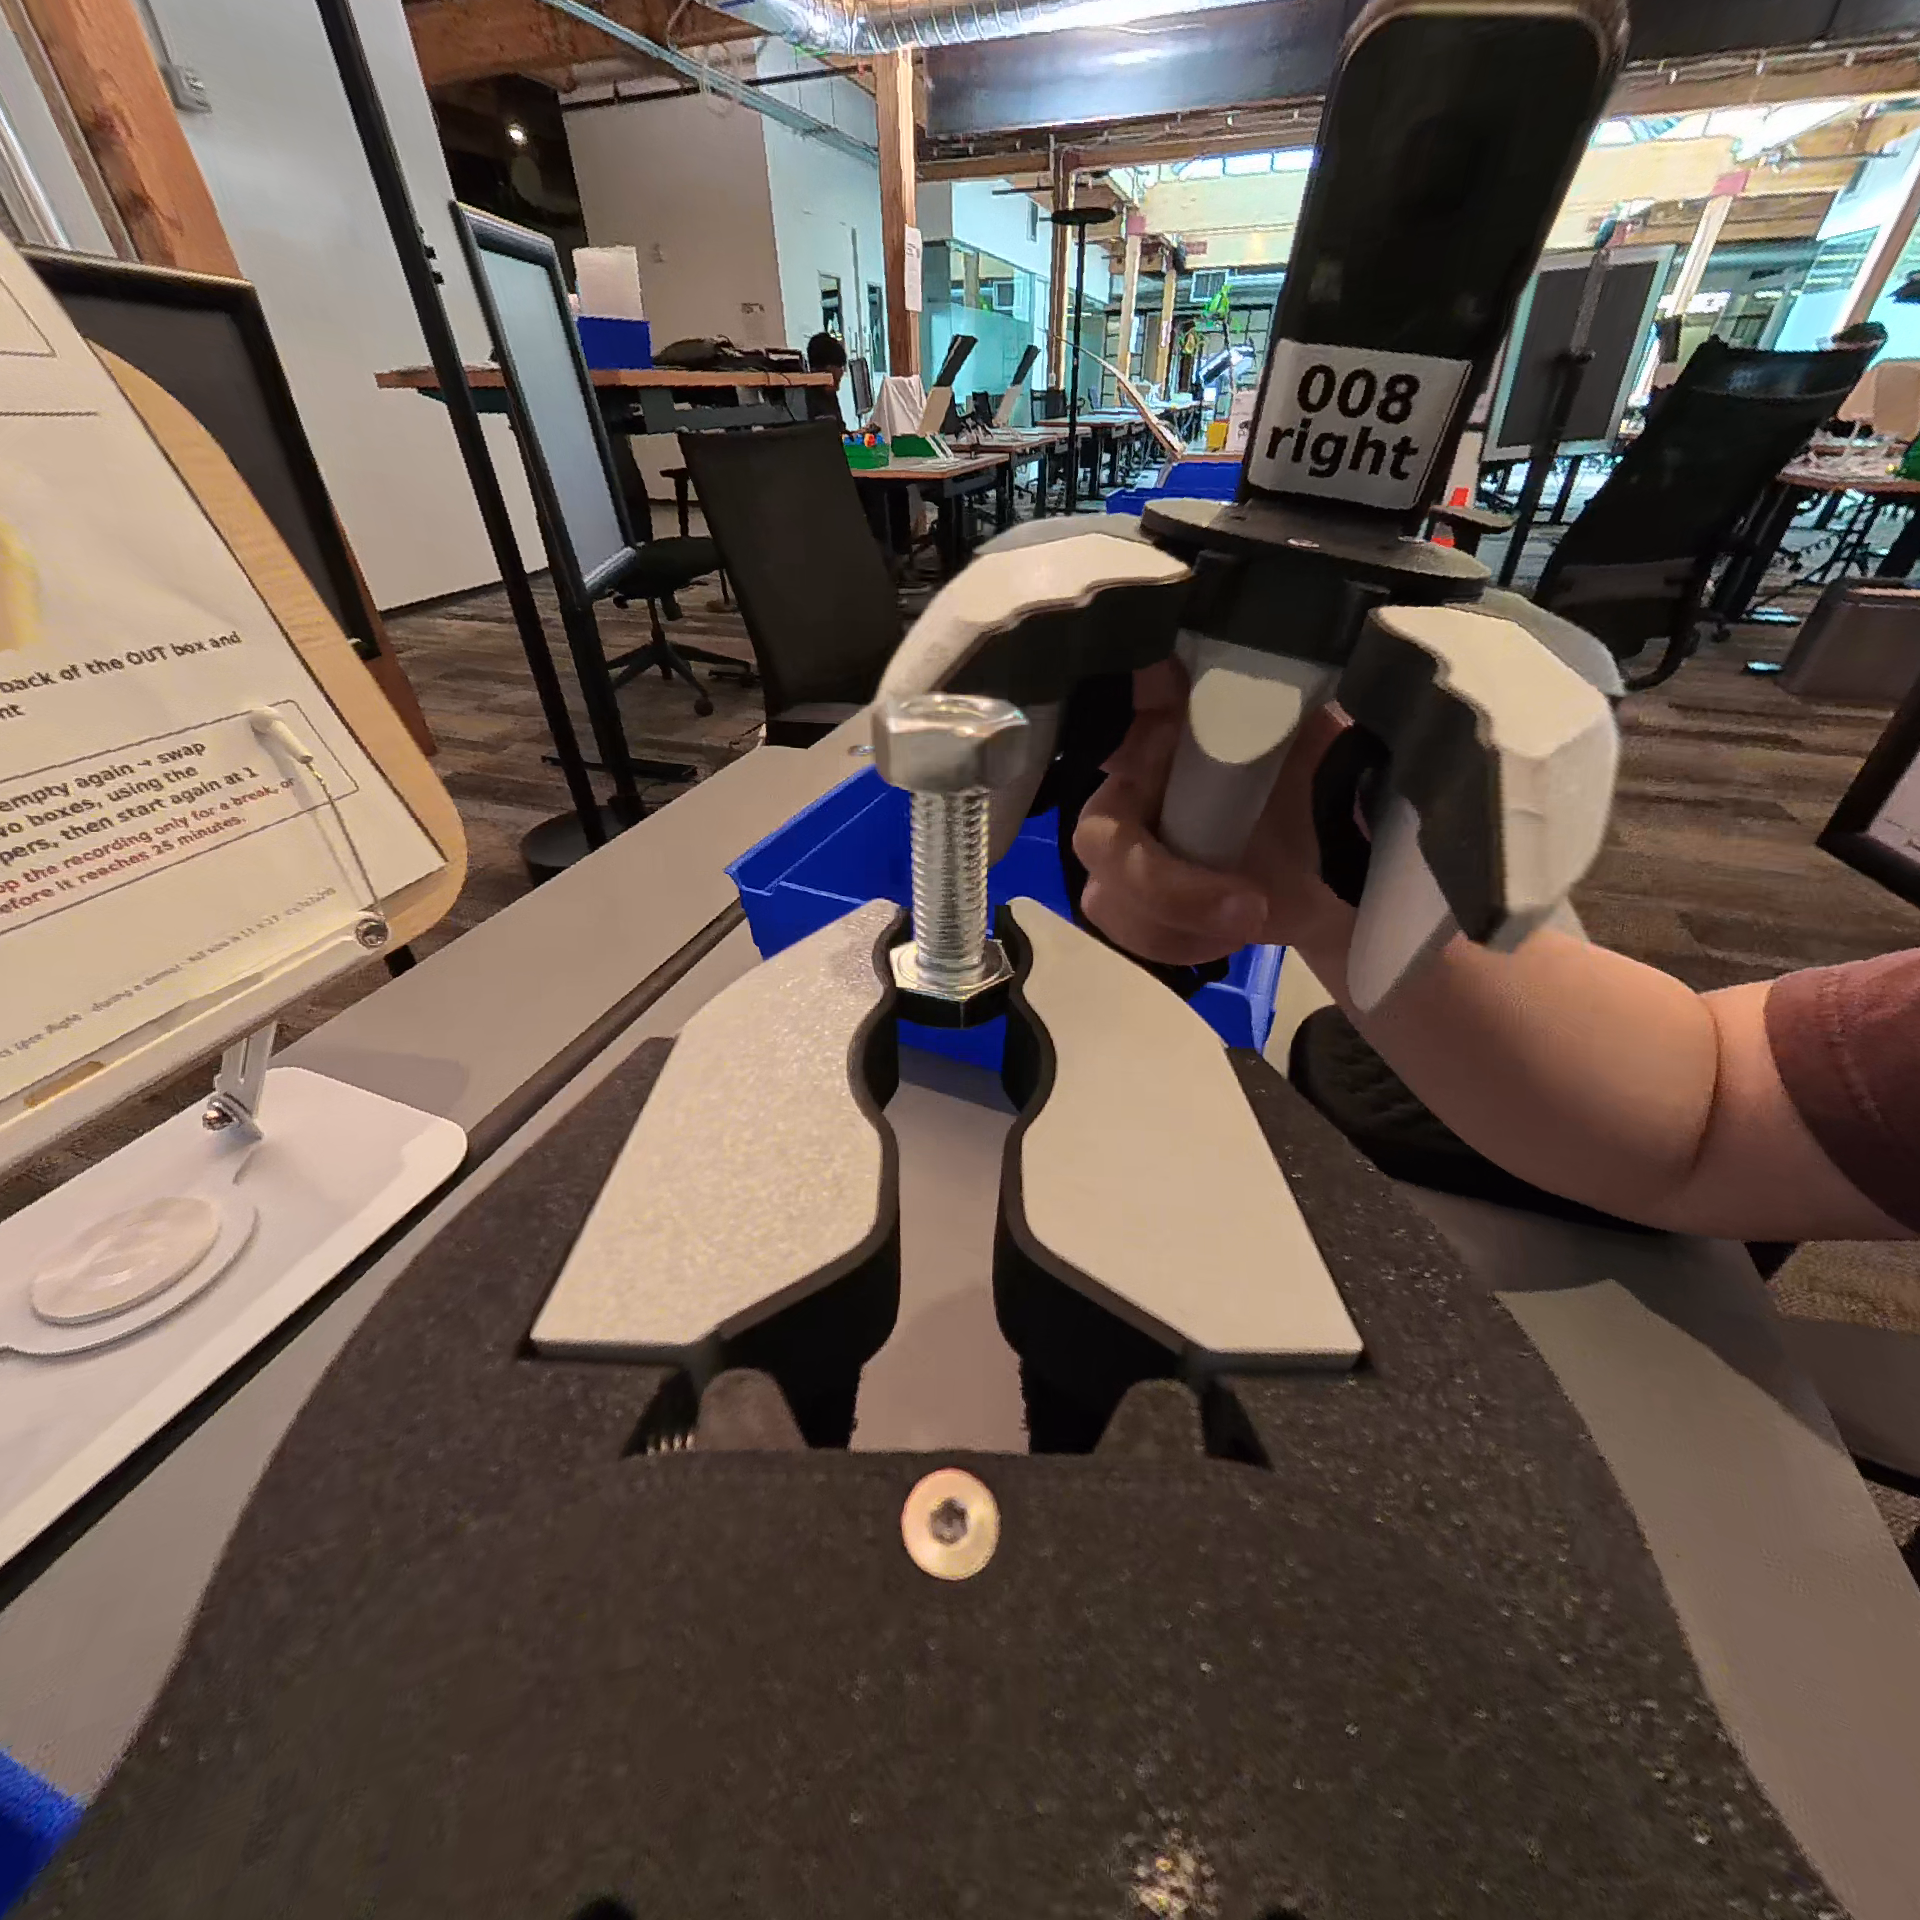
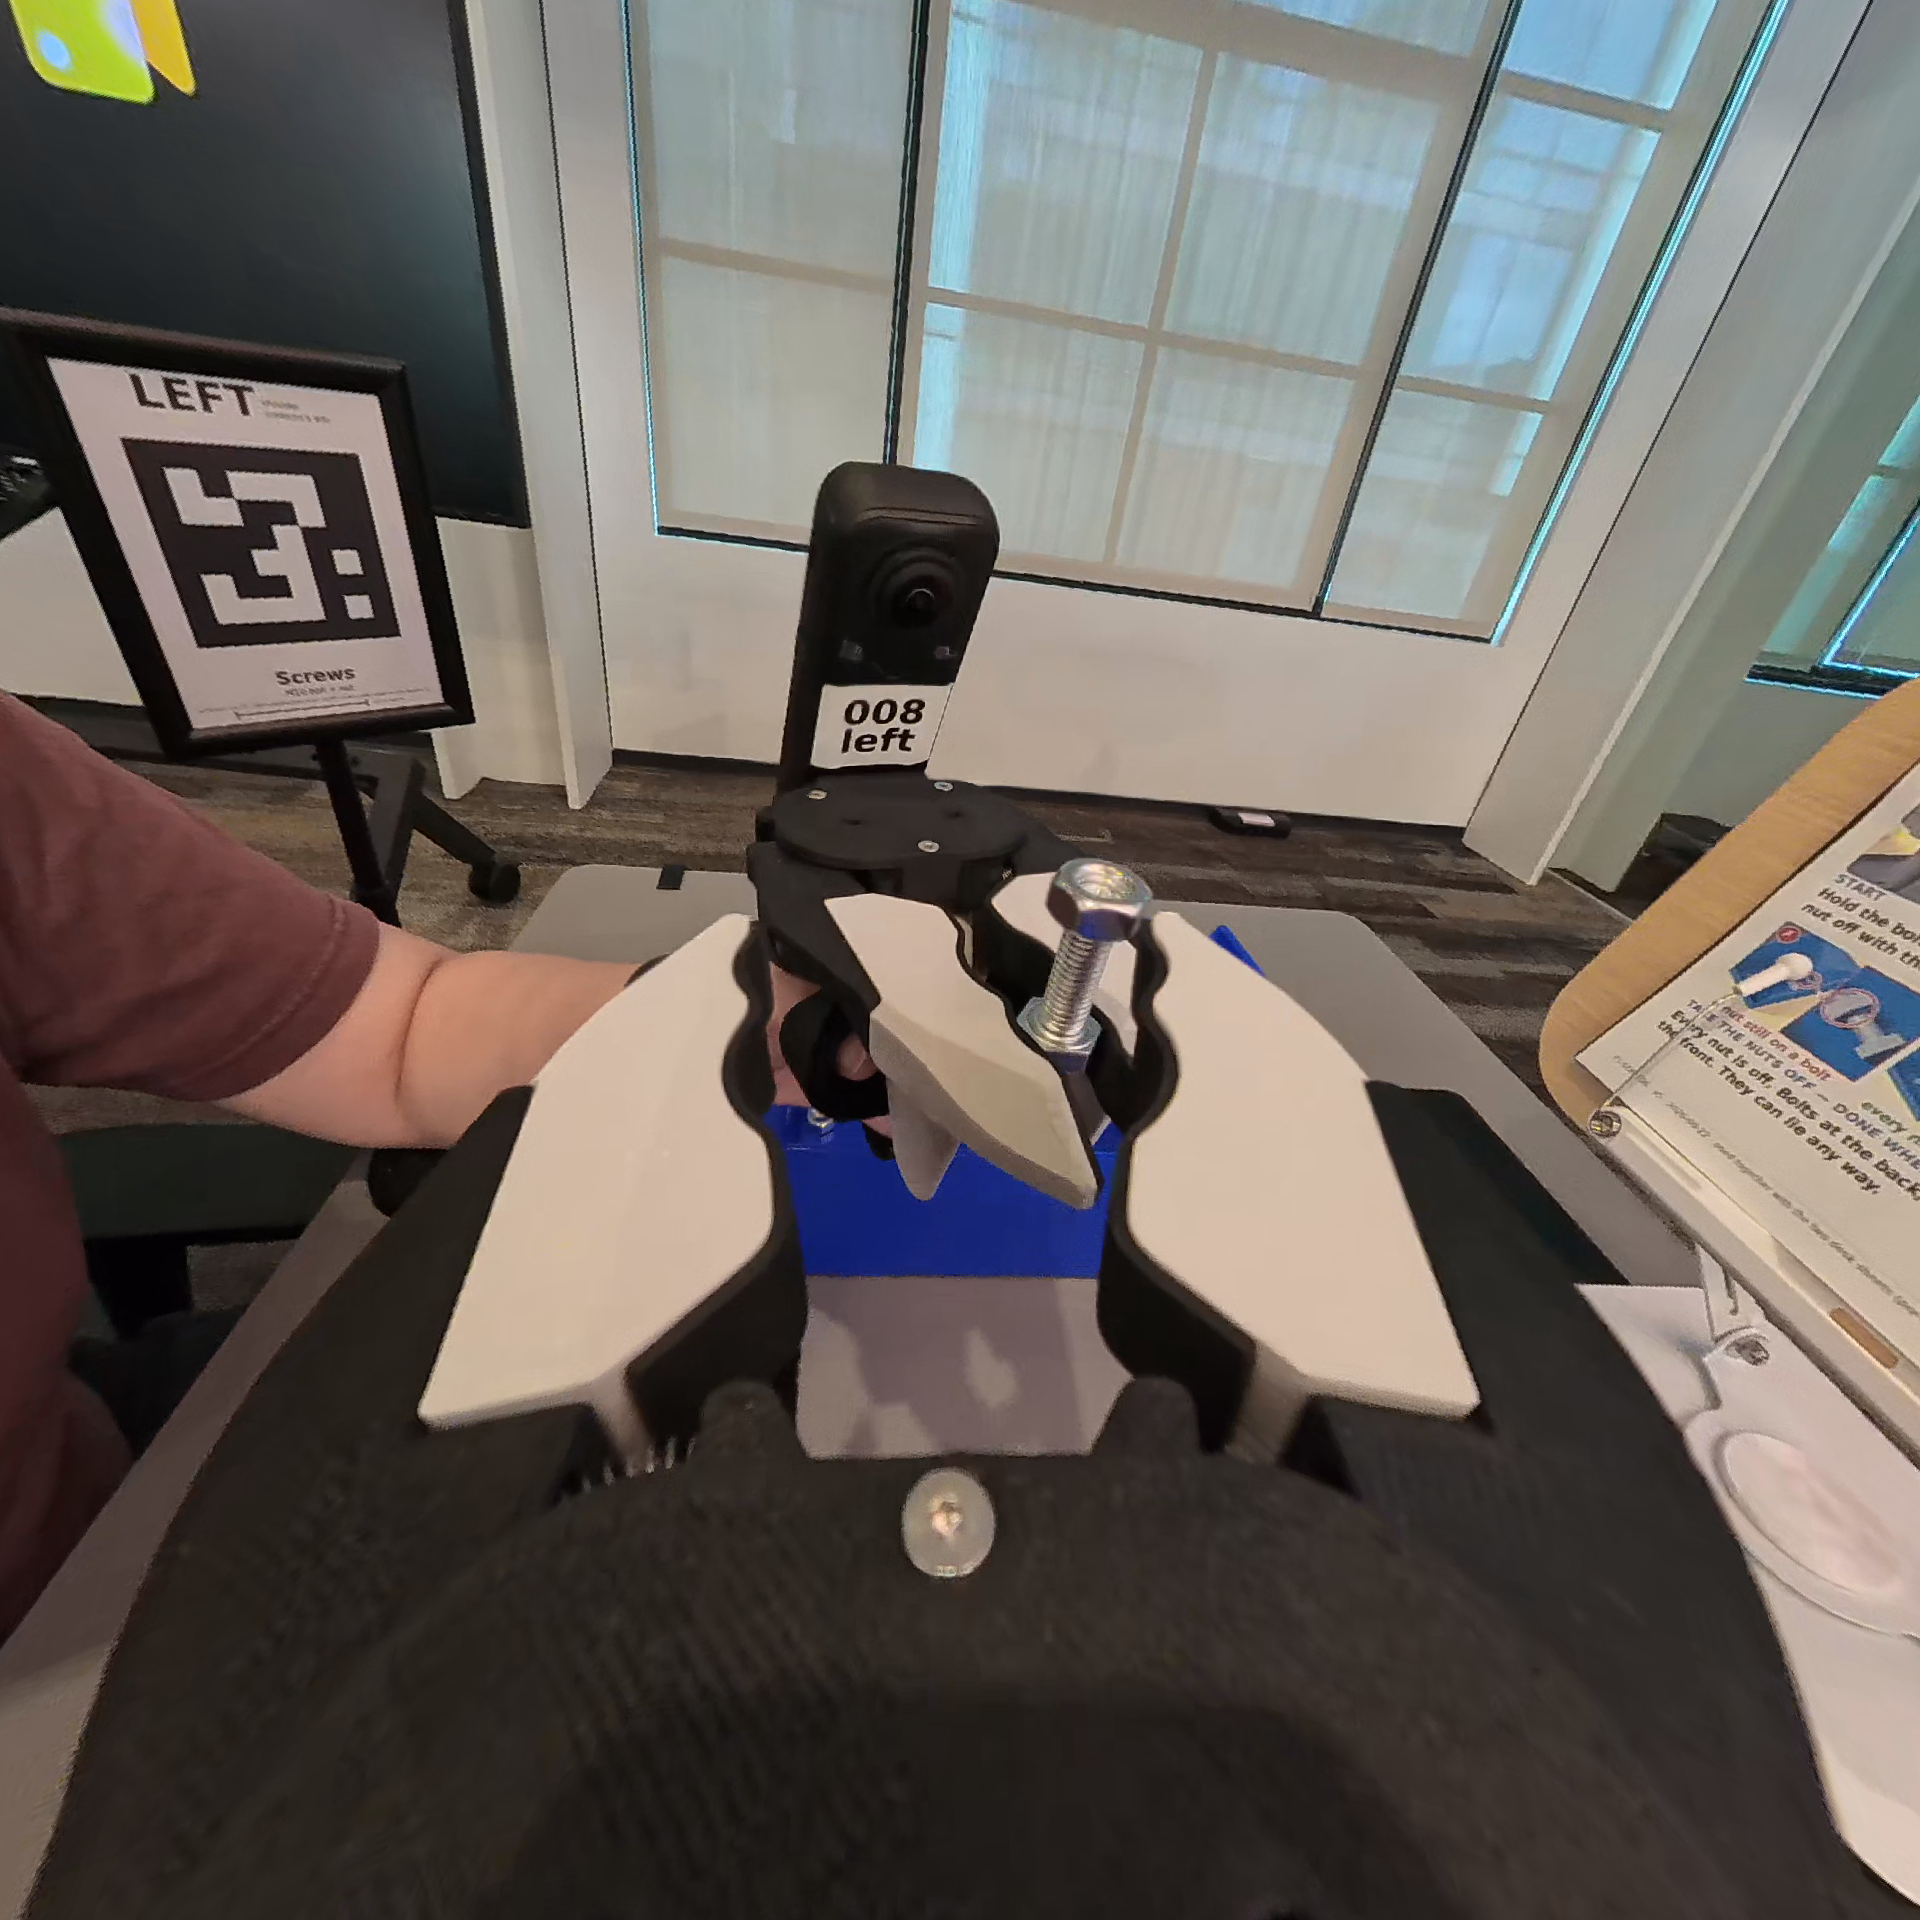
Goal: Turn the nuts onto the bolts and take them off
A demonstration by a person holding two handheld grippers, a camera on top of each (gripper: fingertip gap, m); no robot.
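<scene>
- Left gripper (image 1: 951,971) clamps the hex nut (image 1: 952,975) on a threaded steel bolt (image 1: 948,831), upright.
- Right gripper (image 2: 948,1023), fingers wide, empty, beside bolt.
- Blue plastic bin (image 1: 821,873) below bolt.

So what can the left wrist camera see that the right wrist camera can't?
Only the left wrist view shows the long room of desks and black chairs, and the right gripper open beside the bolt head. Only the right wrist view shows the big window and the framed sign. Both show the bolt standing head up, the left gripper shut on the nut, and the blue bin.
</scene>
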